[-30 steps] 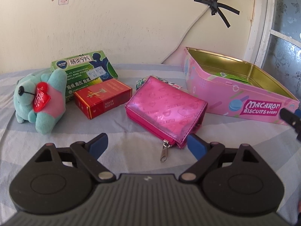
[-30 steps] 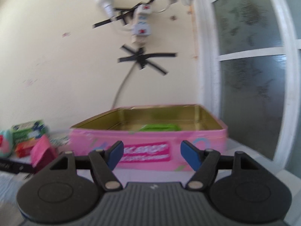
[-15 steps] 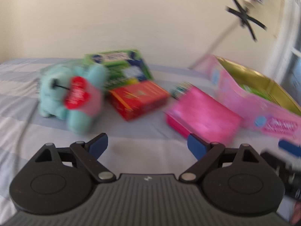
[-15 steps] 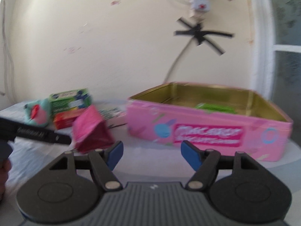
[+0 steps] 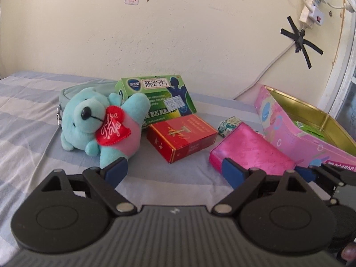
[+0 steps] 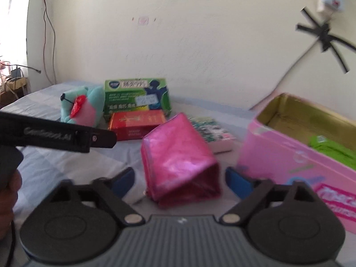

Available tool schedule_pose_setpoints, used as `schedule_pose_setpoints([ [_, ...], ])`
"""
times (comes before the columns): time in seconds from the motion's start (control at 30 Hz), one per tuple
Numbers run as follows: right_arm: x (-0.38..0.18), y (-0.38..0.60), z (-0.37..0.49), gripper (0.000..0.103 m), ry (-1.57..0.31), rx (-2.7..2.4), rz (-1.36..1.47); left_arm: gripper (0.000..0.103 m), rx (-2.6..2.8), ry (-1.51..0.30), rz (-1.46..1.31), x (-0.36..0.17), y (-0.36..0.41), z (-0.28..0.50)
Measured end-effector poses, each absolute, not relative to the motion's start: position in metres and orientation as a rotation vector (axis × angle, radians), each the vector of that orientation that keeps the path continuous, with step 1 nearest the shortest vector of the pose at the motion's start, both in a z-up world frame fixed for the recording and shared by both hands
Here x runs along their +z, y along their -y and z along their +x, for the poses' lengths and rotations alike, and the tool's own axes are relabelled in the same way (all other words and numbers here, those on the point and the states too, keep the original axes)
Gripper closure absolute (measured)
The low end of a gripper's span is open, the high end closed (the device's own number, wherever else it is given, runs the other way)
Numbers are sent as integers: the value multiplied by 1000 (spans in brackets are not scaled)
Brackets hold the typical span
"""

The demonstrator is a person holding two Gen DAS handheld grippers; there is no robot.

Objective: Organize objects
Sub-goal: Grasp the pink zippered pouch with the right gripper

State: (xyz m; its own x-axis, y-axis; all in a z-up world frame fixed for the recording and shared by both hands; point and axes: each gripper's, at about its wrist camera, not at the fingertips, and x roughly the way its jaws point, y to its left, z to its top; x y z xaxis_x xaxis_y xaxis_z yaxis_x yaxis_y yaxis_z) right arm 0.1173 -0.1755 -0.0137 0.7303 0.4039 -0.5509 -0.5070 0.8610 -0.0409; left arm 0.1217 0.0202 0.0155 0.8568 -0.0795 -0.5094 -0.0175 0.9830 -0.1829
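Swinging away from the window side, the right gripper point(image 6: 178, 181) now faces the shiny pink pouch point(image 6: 178, 155), where 1 second ago its view was filled by the pink biscuit tin point(image 6: 296, 146) alone. Its 2 blue fingertips point(image 6: 123, 181) stand a moderate way apart on either side of the pouch's near end, not pressing it, so nothing is held yet. The left gripper point(image 5: 172, 170) has drifted only slightly, and its view has shifted so that the teal plush bear point(image 5: 100, 122) sits nearer the middle; its jaws are spread wide and empty over bare striped bedsheet point(image 5: 26, 115).

Just beyond the left fingertips lie the bear, the red box point(image 5: 181, 136) and the pouch in a loose row. Behind them the green medicine box point(image 5: 155, 98) leans up, with a small patterned packet point(image 6: 210, 131) tucked behind the pouch. Partly hidden behind the bear is a grey zip case point(image 5: 73, 92). Off to the right, the open tin touches or nearly touches the pouch and already holds something green point(image 6: 331, 146).

Judging by this line-up, the pouch looks like the next item bound for the tin, with the right gripper placed to close on it. Its slick, soft sides may slip or squash under the pads.
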Motion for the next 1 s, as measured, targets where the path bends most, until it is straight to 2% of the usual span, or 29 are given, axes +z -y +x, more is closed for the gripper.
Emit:
schedule_pose_setpoints([
  [0.17, -15, 180, 101, 33, -547, 553, -263, 10, -124, -535, -165, 16, -10, 119],
  [0.43, -13, 260, 33, 32, -547, 676, -302, 10, -222, -504, 19, 11, 28, 101],
  [0.53, -15, 285, 18, 24, -542, 601, -248, 10, -208, -496, 50, 10, 31, 100],
  [0.9, -13, 315, 1, 24, -537, 549, 38, 10, -184, -514, 41, 9, 29, 101],
  [1.0, -13, 311, 2, 26, -551, 551, 57, 10, -190, -518, 31, 9, 28, 101],
])
